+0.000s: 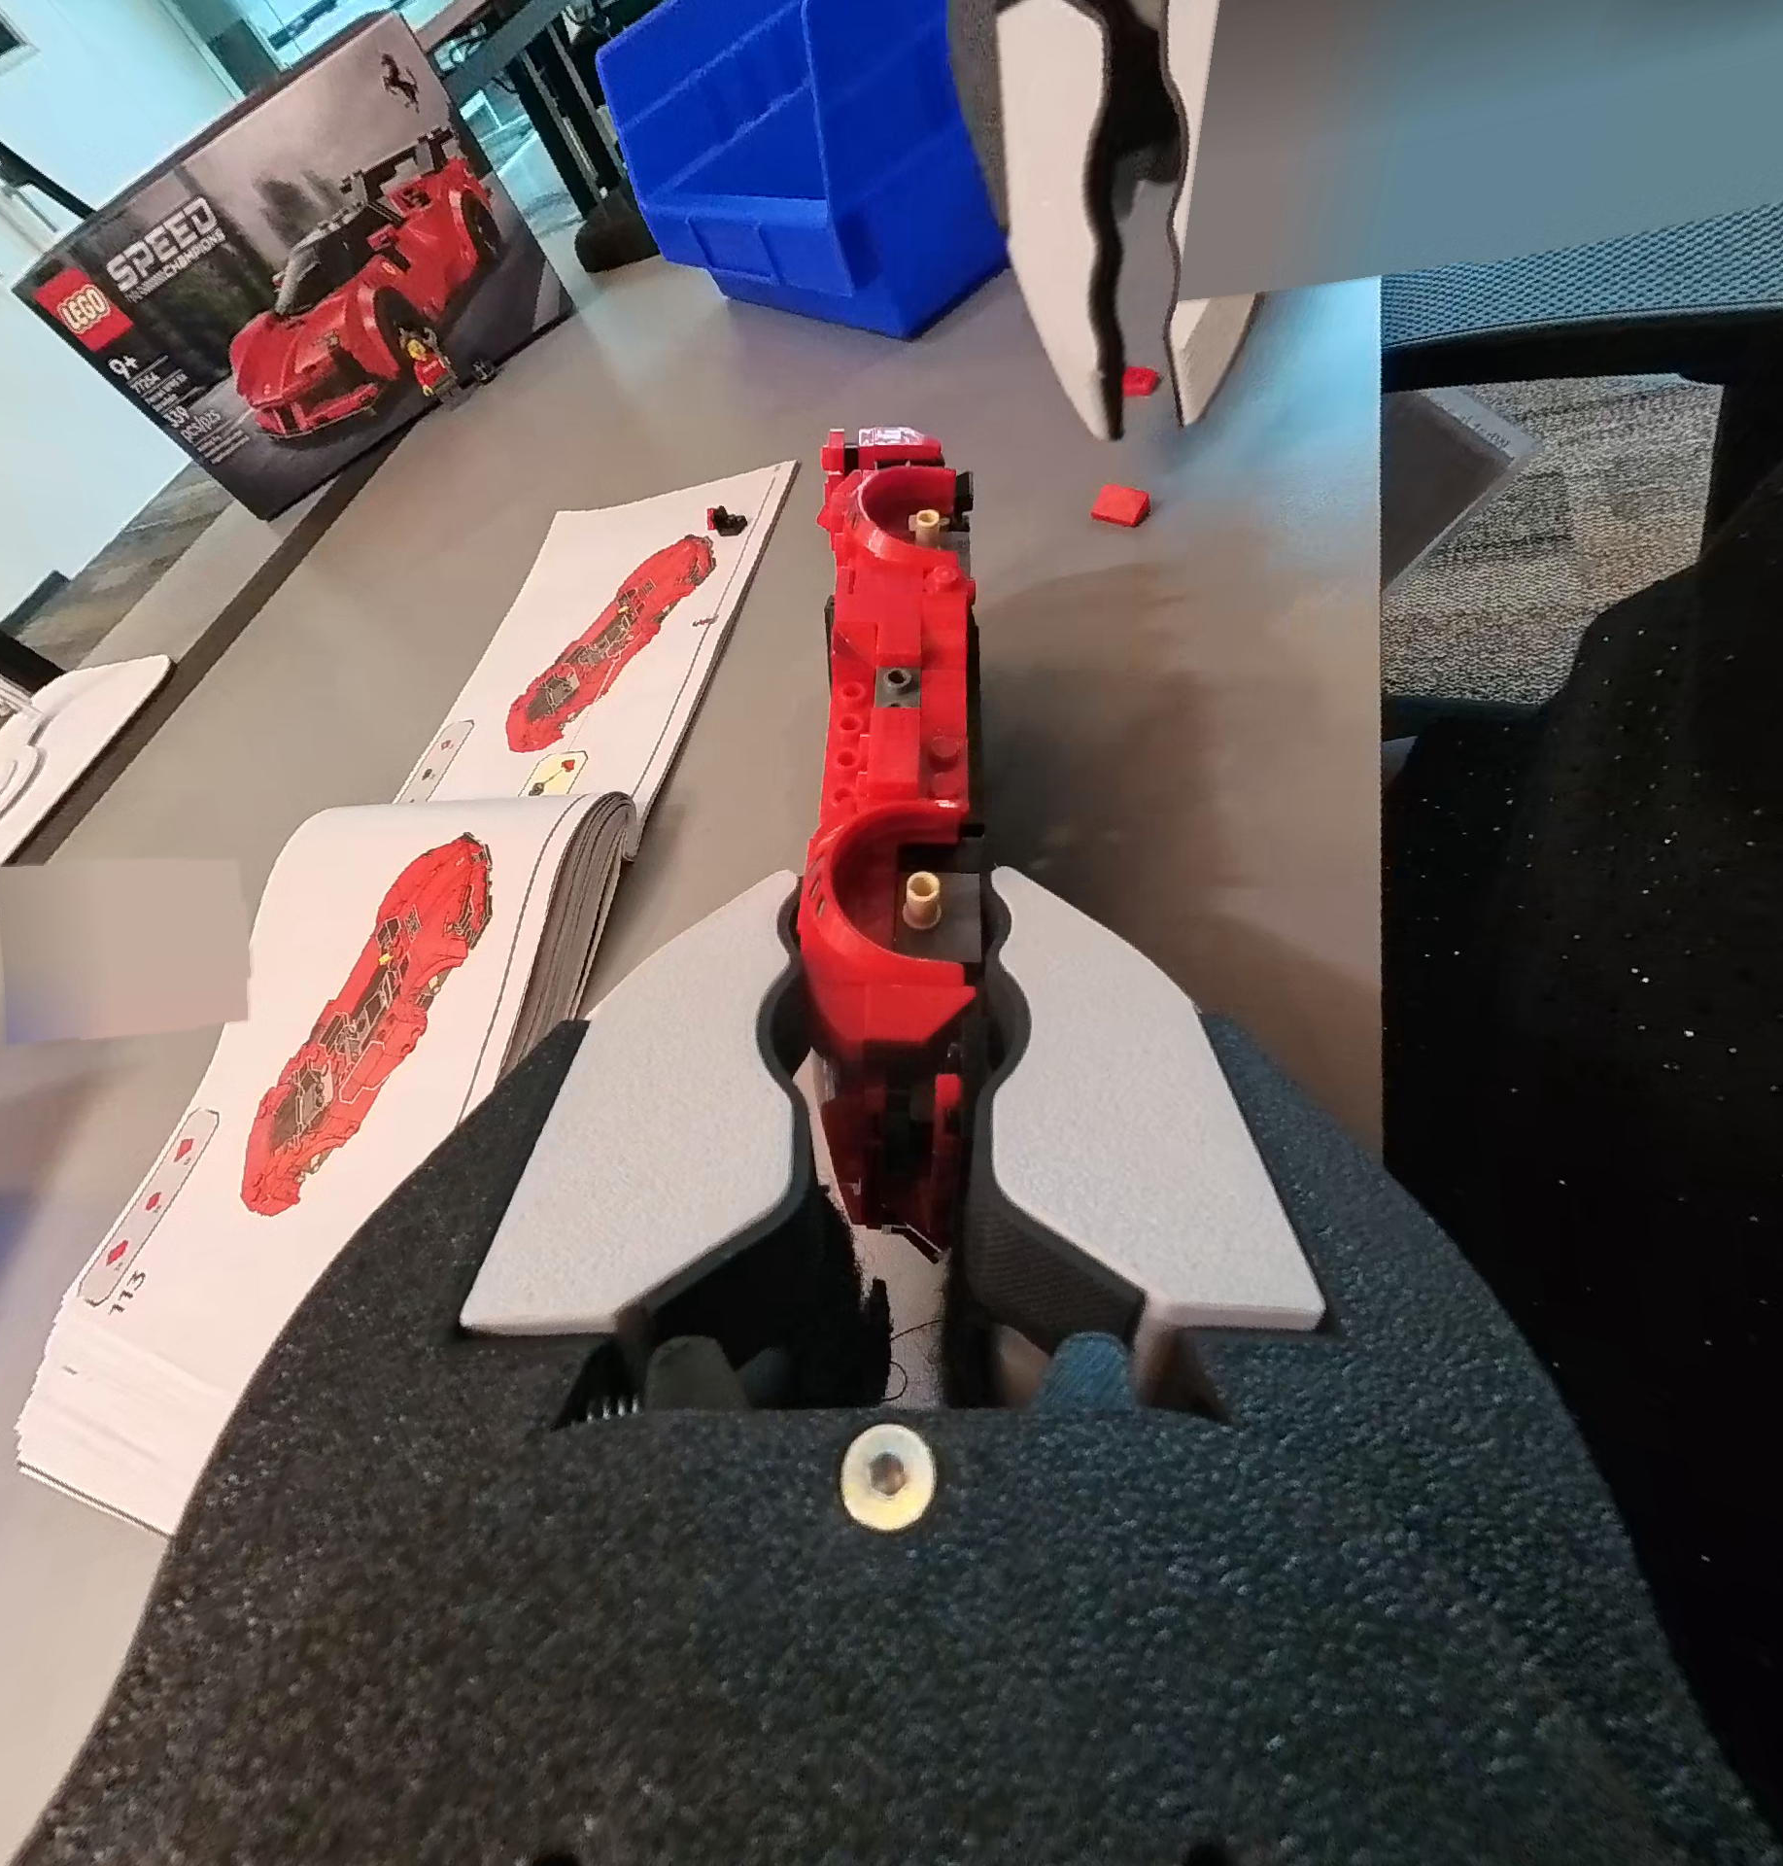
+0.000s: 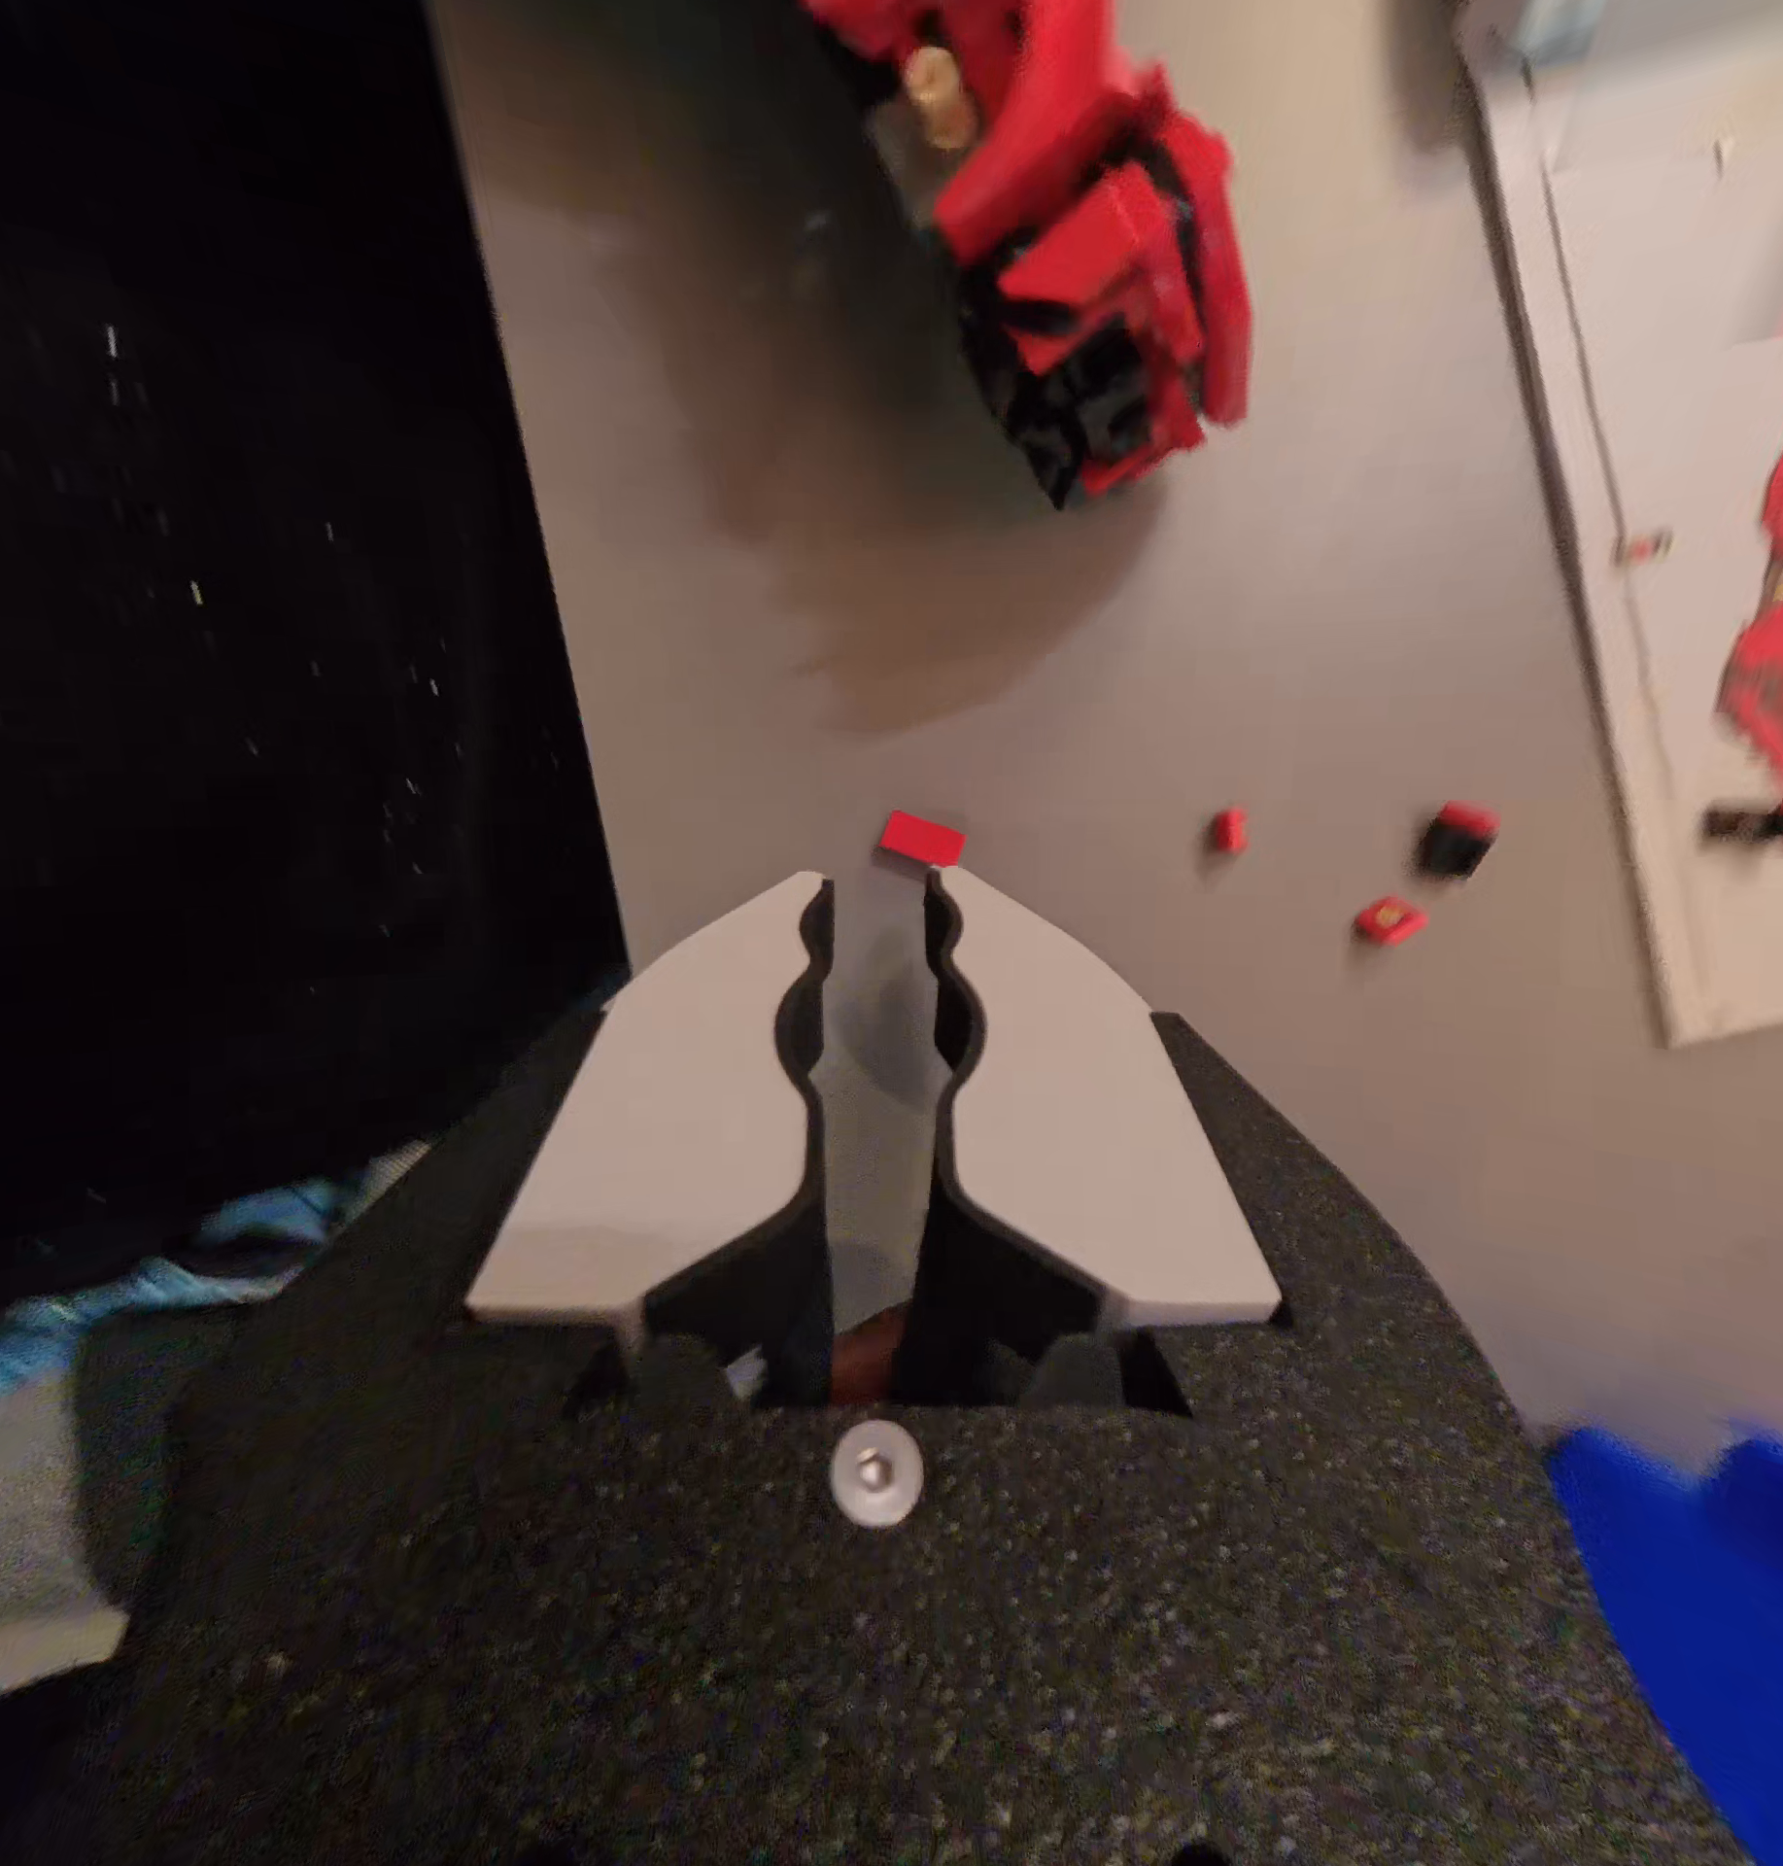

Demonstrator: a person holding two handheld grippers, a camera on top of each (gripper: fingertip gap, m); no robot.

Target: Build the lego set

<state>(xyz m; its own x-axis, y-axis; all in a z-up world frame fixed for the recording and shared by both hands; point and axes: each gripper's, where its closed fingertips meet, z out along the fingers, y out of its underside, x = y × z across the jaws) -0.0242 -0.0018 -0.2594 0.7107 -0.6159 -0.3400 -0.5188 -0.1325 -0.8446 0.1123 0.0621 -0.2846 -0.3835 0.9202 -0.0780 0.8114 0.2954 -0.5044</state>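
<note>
Left gripper (image 1: 892, 909) is clamped on the red car build (image 1: 897, 707), holding it on its side over the grey table (image 1: 1220, 707). Right gripper (image 2: 879, 880) hangs slightly open and empty over a loose red tile (image 2: 922, 838), near the table's edge.

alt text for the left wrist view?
Left tool grips a red car build on its side above a grey table. Right tool descends over a small red piece; an open manual lies left.
</note>
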